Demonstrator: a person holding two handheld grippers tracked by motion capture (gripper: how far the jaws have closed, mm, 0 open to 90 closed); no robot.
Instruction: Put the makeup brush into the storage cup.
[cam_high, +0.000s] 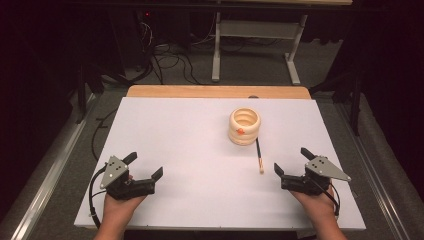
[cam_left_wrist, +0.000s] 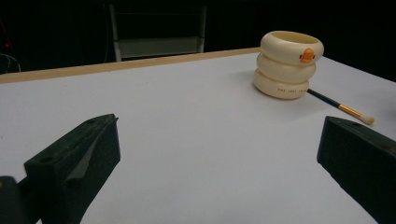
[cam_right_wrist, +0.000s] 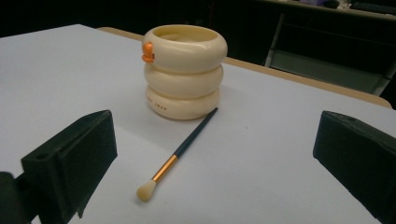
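A cream ribbed cup (cam_high: 244, 126) (cam_left_wrist: 288, 64) (cam_right_wrist: 184, 70) with a small orange duck mark stands upright right of the table's middle. A brush (cam_high: 259, 155) (cam_left_wrist: 341, 107) (cam_right_wrist: 180, 152) with a dark handle, gold ferrule and pale tip lies flat just in front of the cup, handle end by its base. My left gripper (cam_high: 146, 165) (cam_left_wrist: 219, 161) rests open at the front left, nothing between its jaws. My right gripper (cam_high: 293, 160) (cam_right_wrist: 215, 163) is open at the front right, a short way right of the brush tip.
The white table top (cam_high: 190, 140) has a wooden strip (cam_high: 215, 91) along its far edge. Beyond it are a dark floor with cables (cam_high: 165, 60) and a metal table frame (cam_high: 255, 45).
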